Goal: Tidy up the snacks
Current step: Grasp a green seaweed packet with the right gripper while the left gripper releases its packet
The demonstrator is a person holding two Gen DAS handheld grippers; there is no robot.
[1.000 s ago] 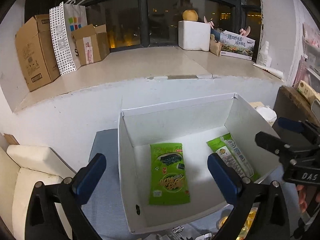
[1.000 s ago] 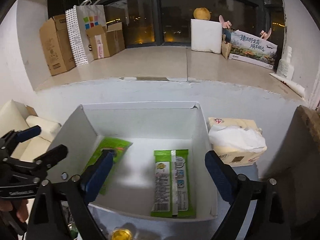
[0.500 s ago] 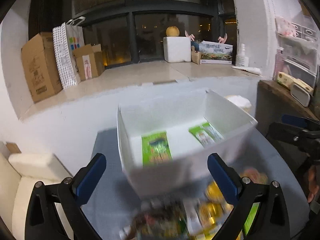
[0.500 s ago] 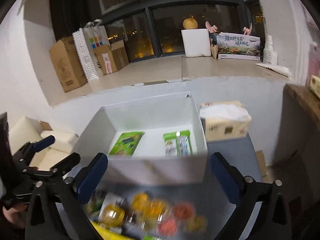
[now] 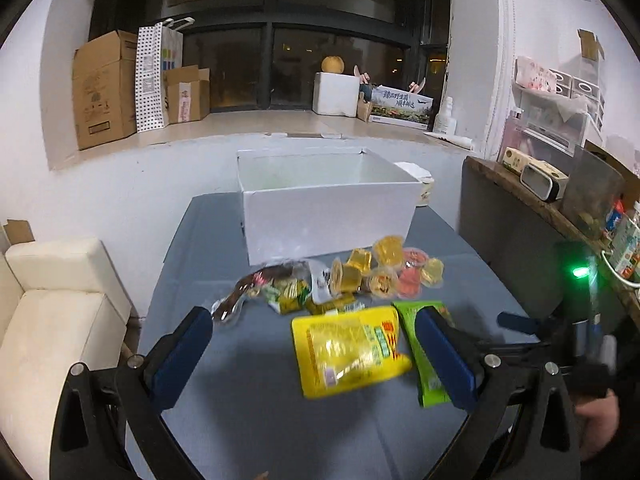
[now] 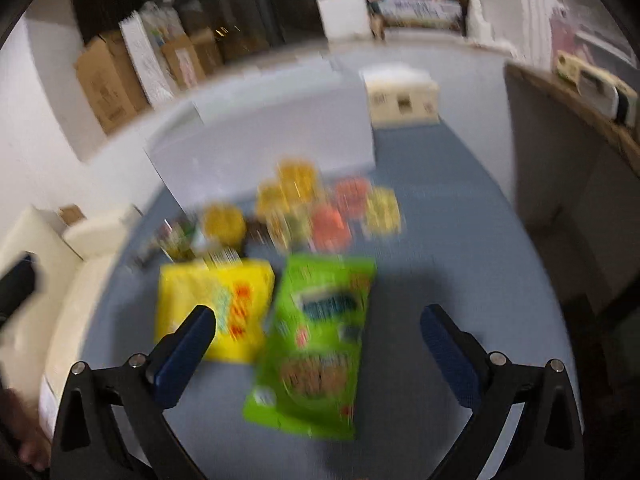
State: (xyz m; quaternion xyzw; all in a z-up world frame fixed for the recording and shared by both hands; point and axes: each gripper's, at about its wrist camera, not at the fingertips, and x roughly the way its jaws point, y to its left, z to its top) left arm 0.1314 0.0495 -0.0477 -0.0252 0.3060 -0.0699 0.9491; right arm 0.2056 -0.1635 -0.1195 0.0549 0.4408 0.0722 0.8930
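Observation:
A white box (image 5: 328,212) stands at the far side of the grey-blue table (image 5: 240,380); it also shows in the blurred right wrist view (image 6: 264,136). In front of it lie several jelly cups (image 5: 384,272), a clear bag of candies (image 5: 272,292), a yellow snack bag (image 5: 348,350) and a green snack pack (image 5: 424,364). My left gripper (image 5: 316,352) is open and empty above the yellow bag. My right gripper (image 6: 320,340) is open and empty above the green pack (image 6: 316,344), beside the yellow bag (image 6: 216,312). The right gripper also shows at the right (image 5: 520,322).
A tissue box (image 6: 402,98) stands right of the white box. A cream sofa (image 5: 52,312) is left of the table. A wooden shelf (image 5: 536,200) with small items runs along the right. Cardboard boxes (image 5: 104,88) and a foam box (image 5: 335,93) sit on the window ledge.
Both grippers have pulled back from over the white box toward the near side of the table, open throughout. The loose snacks in front of the box have come into view.

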